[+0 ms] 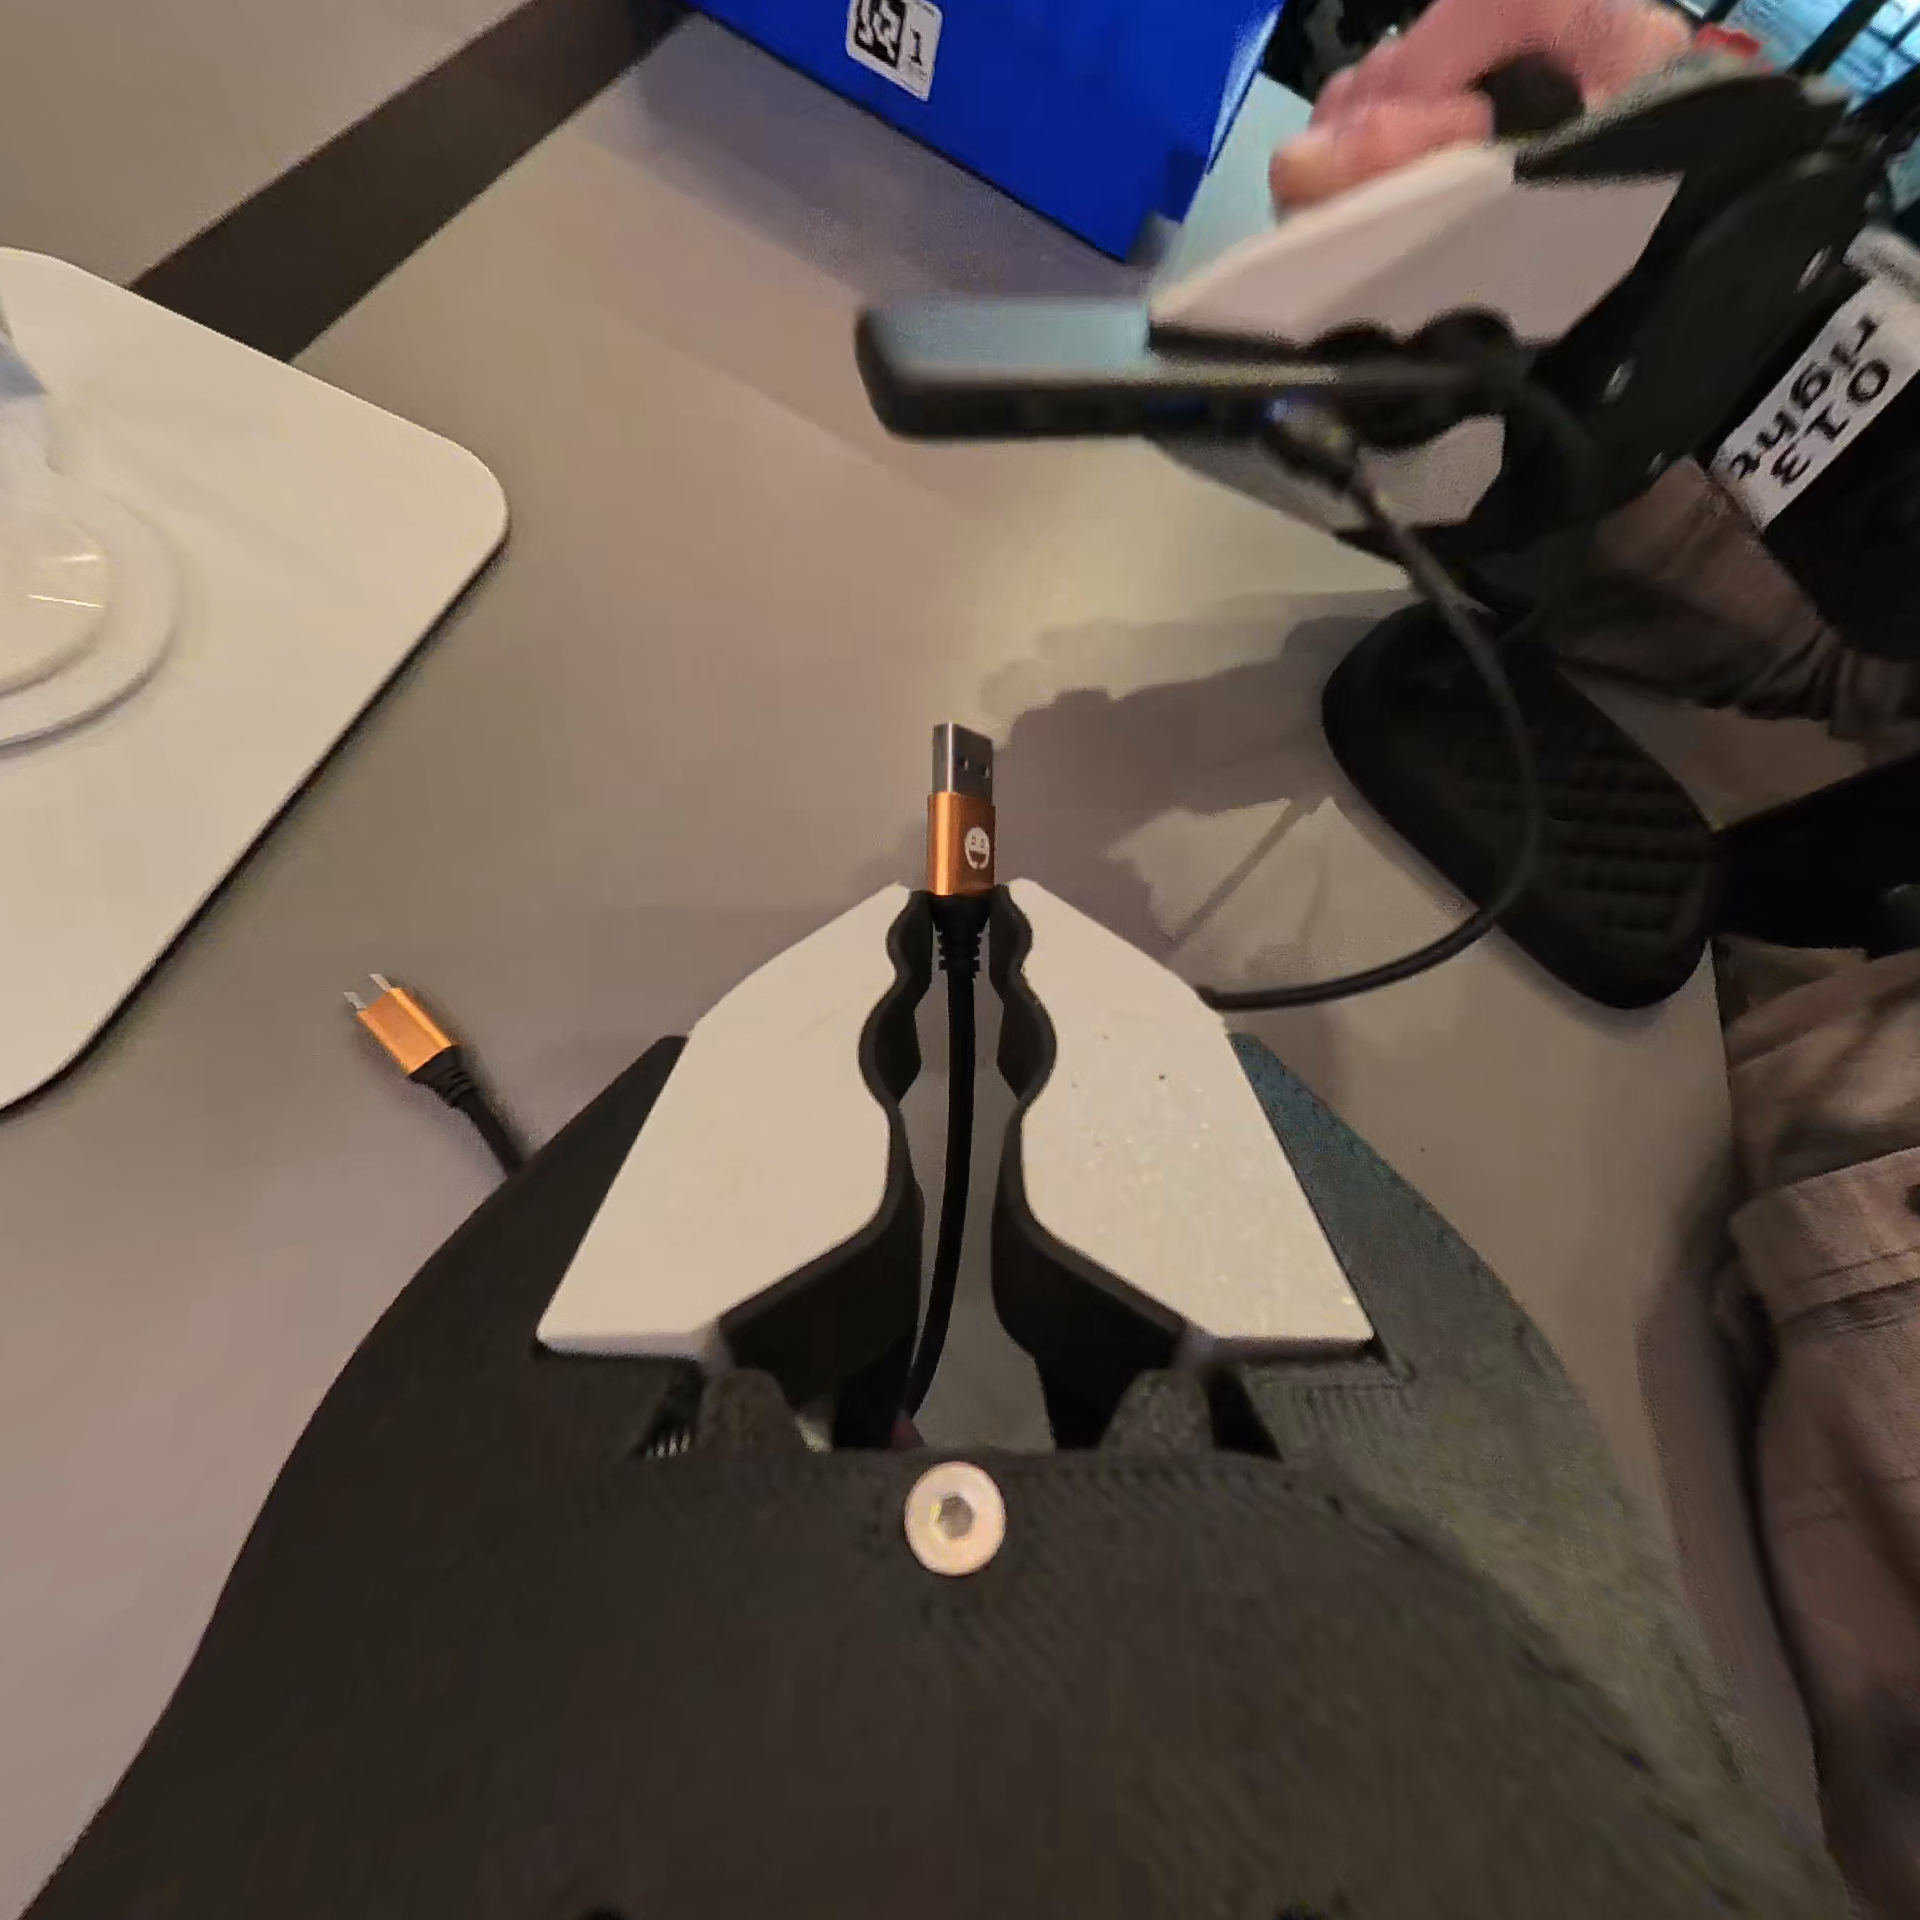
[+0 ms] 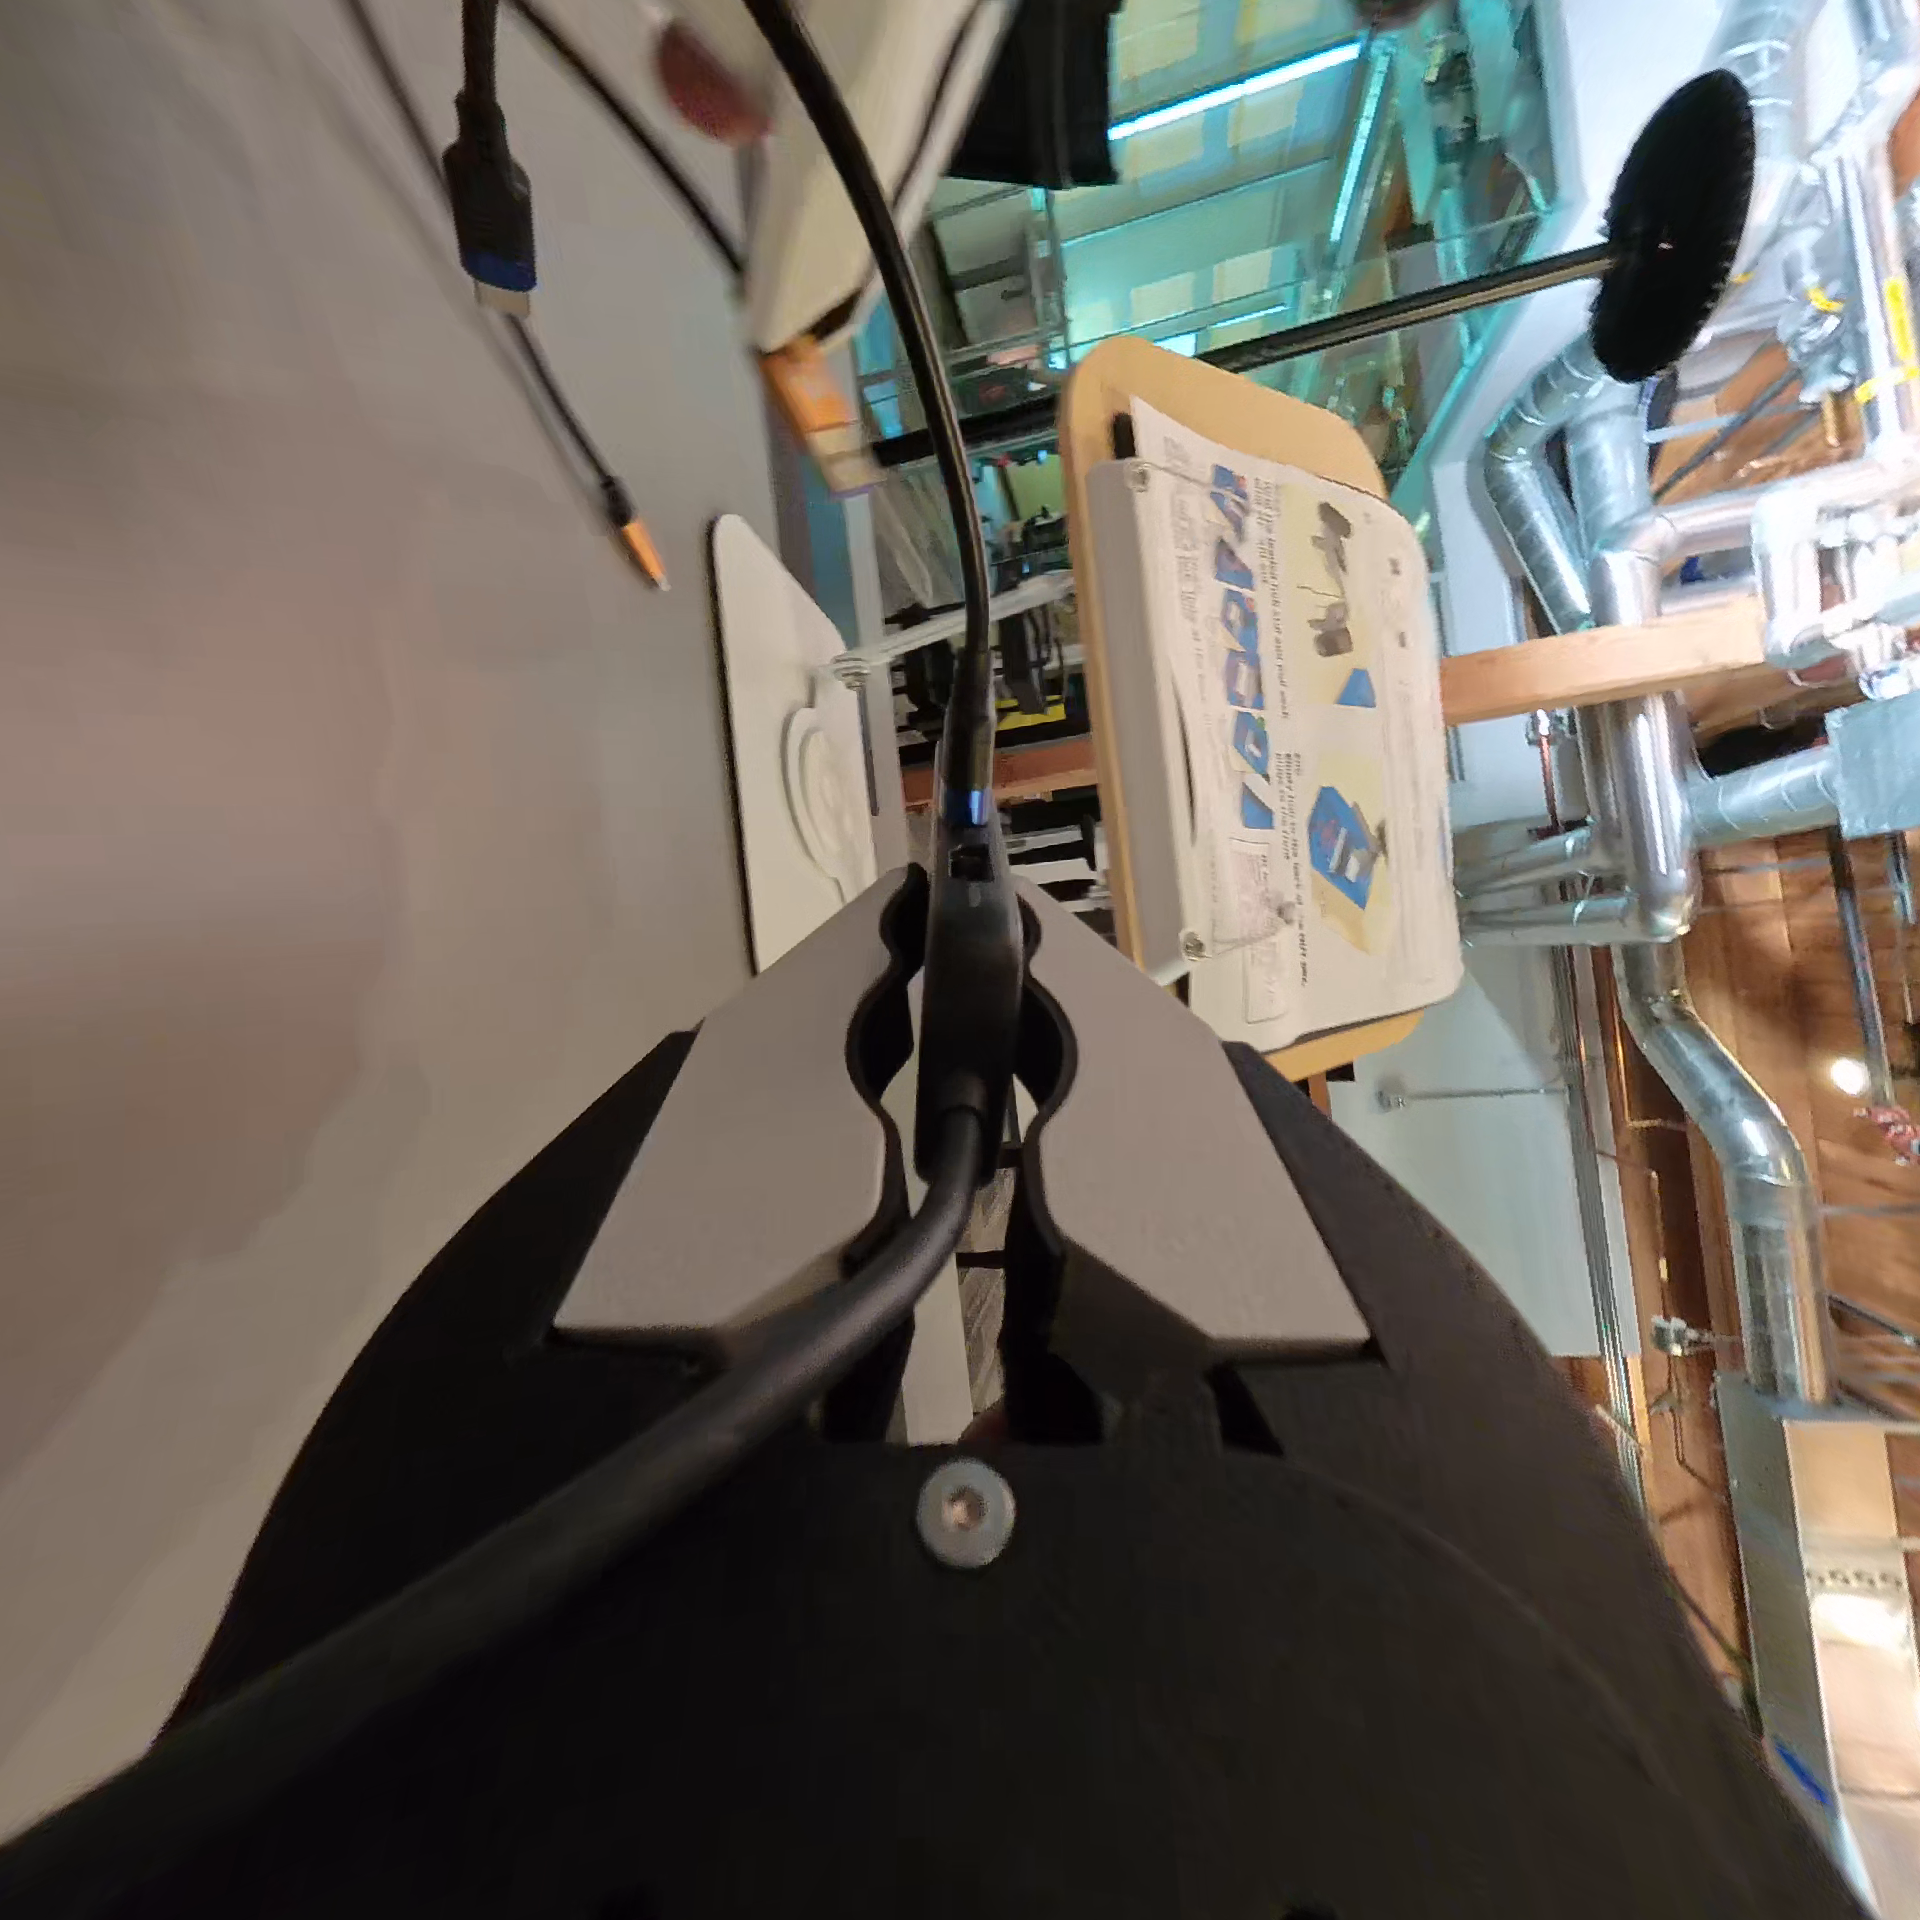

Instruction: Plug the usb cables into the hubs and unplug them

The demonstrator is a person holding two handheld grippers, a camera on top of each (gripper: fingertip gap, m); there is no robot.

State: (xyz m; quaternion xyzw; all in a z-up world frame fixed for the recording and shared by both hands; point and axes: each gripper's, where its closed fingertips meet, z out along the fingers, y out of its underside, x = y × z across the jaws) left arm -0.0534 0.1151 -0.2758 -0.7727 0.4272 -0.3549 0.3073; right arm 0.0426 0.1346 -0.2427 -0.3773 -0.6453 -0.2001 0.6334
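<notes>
My left gripper [image 1: 961, 896] is shut on a black cable just behind its orange USB plug [image 1: 961, 821], which sticks out past the fingertips above the grey table [image 1: 727, 540]. The cable's other orange plug [image 1: 400, 1023] lies on the table to the left. My right gripper [image 2: 966, 896] is shut on a black hub [image 2: 966, 977]; a black cable with a blue-ringed plug [image 2: 966, 802] joins the hub. In the left wrist view the hub [image 1: 1039, 379] is blurred, held in the air up right of the orange plug and apart from it.
A white pad [image 1: 208, 582] lies at the left and a blue box [image 1: 1039, 104] at the back. A black textured object [image 1: 1538, 821] lies at the right. A loose black plug with a blue band [image 2: 499, 229] lies on the table. A board with papers [image 2: 1299, 727] stands beyond the table.
</notes>
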